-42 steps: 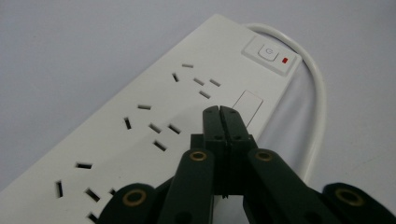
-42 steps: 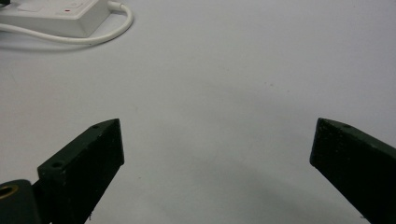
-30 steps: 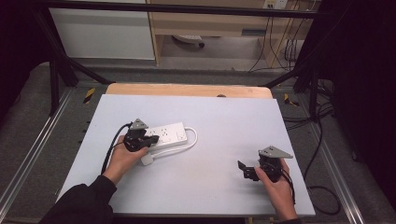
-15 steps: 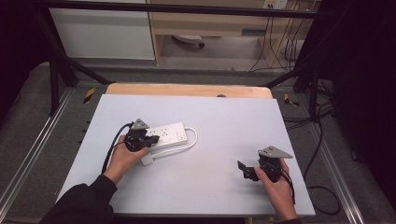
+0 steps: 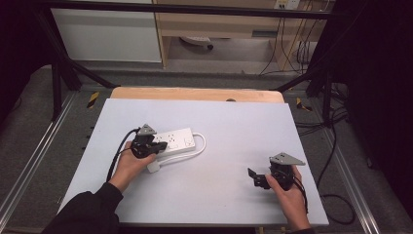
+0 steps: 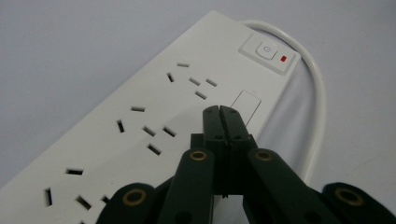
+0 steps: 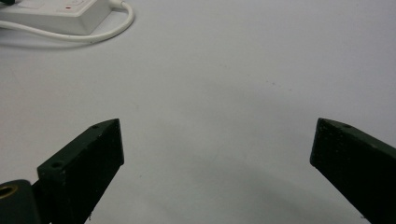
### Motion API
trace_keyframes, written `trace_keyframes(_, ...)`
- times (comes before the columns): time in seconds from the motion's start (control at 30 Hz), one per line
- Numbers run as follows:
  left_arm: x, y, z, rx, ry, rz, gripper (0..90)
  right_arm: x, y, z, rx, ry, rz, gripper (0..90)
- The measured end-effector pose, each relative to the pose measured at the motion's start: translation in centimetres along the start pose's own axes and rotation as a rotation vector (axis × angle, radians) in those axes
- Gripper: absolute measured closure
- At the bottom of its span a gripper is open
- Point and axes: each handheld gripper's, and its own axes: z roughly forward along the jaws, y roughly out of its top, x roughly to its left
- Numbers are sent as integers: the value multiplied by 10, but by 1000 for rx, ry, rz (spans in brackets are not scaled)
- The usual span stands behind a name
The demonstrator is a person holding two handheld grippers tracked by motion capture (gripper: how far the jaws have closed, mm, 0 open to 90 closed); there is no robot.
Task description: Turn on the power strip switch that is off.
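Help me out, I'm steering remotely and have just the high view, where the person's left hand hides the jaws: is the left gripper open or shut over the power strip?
Observer: Shut. In the left gripper view the left gripper has its two jaws pressed together with nothing between them, tips over the top face of the power strip.
Operator: What lies just ahead of the tips?
Observer: A blank rectangular panel, then the power switch at the cord end.
Operator: Is the strip powered?
Observer: A small red indicator sits beside the switch; whether it is lit I cannot tell.
Operator: And the right gripper?
Observer: The right gripper is open, jaws wide apart over the bare table.
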Motion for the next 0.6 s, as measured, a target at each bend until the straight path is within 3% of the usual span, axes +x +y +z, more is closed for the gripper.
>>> trace_keyframes(0.6,-1,1,-2,-21,3,3,900,0,0,0,0,1,4,32)
